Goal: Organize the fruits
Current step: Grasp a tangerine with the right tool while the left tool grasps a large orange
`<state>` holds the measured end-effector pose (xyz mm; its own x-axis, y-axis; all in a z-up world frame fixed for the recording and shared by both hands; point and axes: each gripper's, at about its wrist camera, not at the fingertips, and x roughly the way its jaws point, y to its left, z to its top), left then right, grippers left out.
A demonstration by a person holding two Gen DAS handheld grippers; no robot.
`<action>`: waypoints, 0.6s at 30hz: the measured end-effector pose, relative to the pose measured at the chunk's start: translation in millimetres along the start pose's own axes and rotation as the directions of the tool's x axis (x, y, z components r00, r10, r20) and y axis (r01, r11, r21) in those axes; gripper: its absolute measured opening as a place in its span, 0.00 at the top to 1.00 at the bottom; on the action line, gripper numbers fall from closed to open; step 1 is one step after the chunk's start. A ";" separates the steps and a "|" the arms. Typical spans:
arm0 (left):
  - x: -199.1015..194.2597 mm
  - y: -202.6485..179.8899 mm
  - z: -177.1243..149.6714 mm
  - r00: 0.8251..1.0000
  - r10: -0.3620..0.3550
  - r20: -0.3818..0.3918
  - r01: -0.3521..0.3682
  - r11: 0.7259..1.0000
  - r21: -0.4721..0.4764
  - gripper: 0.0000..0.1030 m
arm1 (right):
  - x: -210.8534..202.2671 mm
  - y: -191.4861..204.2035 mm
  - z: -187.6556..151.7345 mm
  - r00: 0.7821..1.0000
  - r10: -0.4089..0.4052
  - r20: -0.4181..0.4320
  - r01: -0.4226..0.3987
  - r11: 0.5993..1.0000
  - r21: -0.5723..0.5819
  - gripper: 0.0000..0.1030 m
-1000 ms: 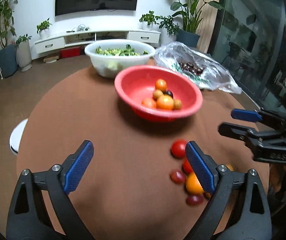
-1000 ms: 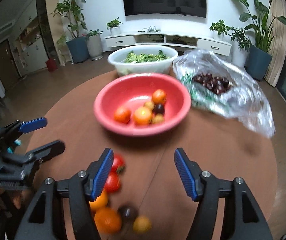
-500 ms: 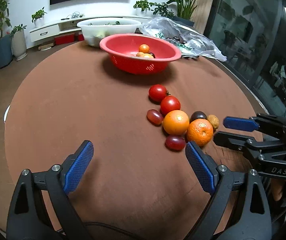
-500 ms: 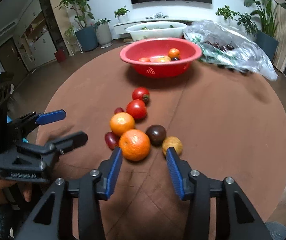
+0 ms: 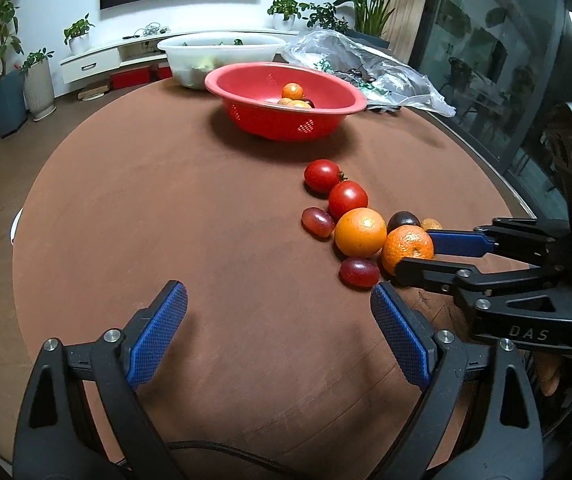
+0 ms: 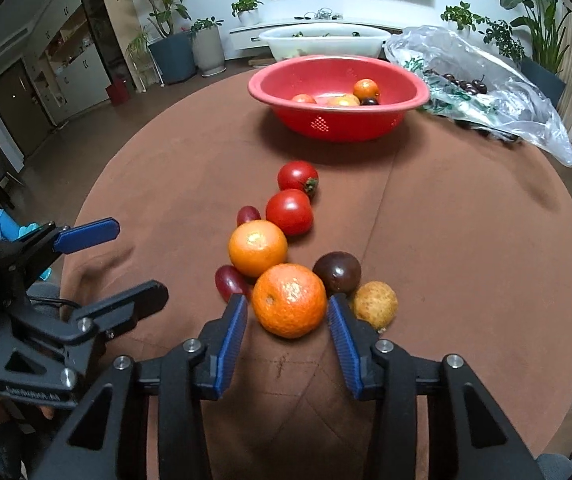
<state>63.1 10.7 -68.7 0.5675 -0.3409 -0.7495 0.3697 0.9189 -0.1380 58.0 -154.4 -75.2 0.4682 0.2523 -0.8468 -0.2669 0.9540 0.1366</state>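
Observation:
A cluster of fruit lies on the round brown table (image 6: pixel 465 240). Nearest is a mandarin (image 6: pixel 289 300) (image 5: pixel 407 249), sitting between the blue pads of my right gripper (image 6: pixel 287 308) (image 5: pixel 415 254). Its jaws are closing, with a thin gap still visible on each side of the mandarin. Behind it lie an orange (image 6: pixel 258 248), two tomatoes (image 6: pixel 289 212), a dark plum (image 6: pixel 337 273), a tan fruit (image 6: pixel 374 305) and two red grapes (image 6: pixel 228 282). My left gripper (image 5: pixel 278 300) (image 6: pixel 138 258) stands wide open over bare table to the left, with nothing between its fingers.
A red colander bowl (image 6: pixel 337 120) with several fruits stands further back on the table. Behind it is a white bowl (image 6: pixel 325 42) of greens. A clear plastic bag (image 6: pixel 485 80) of dark cherries lies at the back right. The table edge curves close on the right.
Both grippers have come down and back from the red bowl to the fruit cluster. The right jaws have narrowed from wide open to flank the mandarin. The left jaws kept their width.

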 end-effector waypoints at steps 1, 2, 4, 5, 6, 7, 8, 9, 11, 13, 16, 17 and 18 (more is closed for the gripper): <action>0.5 -0.6 0.4 1.000 -0.001 -0.001 0.001 1.000 0.002 0.09 | 1.8 -0.4 0.8 1.000 -0.003 0.000 0.003 1.000 0.001 0.58; 1.0 -1.3 0.7 1.000 0.000 -0.002 0.000 1.000 0.004 0.09 | 2.8 -1.1 1.0 1.000 -0.004 -0.001 0.004 1.000 0.003 0.58; 2.8 -3.7 2.6 1.000 -0.001 -0.003 0.001 1.000 0.011 0.09 | 2.4 -1.8 -0.1 1.000 0.006 0.001 -0.006 1.000 0.008 0.59; 3.9 -4.9 3.5 1.000 -0.001 -0.005 0.001 1.000 0.014 0.09 | 2.0 -2.7 -0.9 1.000 0.011 0.002 -0.011 1.000 0.008 0.59; 5.2 -6.3 4.4 1.000 0.000 -0.007 0.000 1.000 0.018 0.09 | 1.3 -3.1 -2.1 1.000 0.016 0.001 -0.016 1.000 0.011 0.59; 6.6 -7.7 5.6 1.000 0.001 -0.008 -0.001 1.000 0.021 0.09 | 0.6 -4.5 -2.9 1.000 0.023 0.001 -0.023 1.000 0.017 0.59; 7.8 -9.1 6.8 1.000 0.001 -0.010 -0.001 1.000 0.024 0.09 | -0.9 -6.6 -4.2 1.000 0.031 0.001 -0.031 0.999 0.027 0.59; 9.0 -11.5 8.4 1.000 0.001 -0.010 -0.001 1.000 0.030 0.09 | -2.9 -8.5 -5.2 0.999 0.036 0.003 -0.036 0.999 0.037 0.60; 11.4 -17.2 13.2 1.000 0.000 -0.009 0.000 0.999 0.045 0.09 | -10.5 -15.1 -8.9 0.999 0.044 0.021 -0.046 0.997 0.061 0.60; 14.3 -22.4 17.3 1.000 0.004 -0.010 -0.004 0.998 0.062 0.09 | -16.5 -22.1 -11.0 0.998 0.048 0.034 -0.051 0.995 0.087 0.60; 22.7 -33.3 26.9 1.000 0.005 -0.015 -0.004 0.996 0.087 0.09 | -29.0 -35.8 -15.3 0.997 0.045 0.061 -0.053 0.990 0.131 0.60; 26.0 -37.0 29.9 1.000 0.002 -0.020 0.000 0.995 0.095 0.09 | -33.5 -41.4 -16.9 0.997 0.040 0.071 -0.050 0.988 0.145 0.60; 29.4 -40.9 32.6 1.000 -0.001 -0.026 0.004 0.994 0.106 0.10 | -36.7 -45.3 -17.7 0.996 0.036 0.077 -0.048 0.987 0.154 0.60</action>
<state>88.7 -43.4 -64.0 0.5480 -0.3368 -0.7657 0.4477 0.8913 -0.0716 38.0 -209.7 -59.4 0.5221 0.2983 -0.7990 -0.1559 0.9544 0.2545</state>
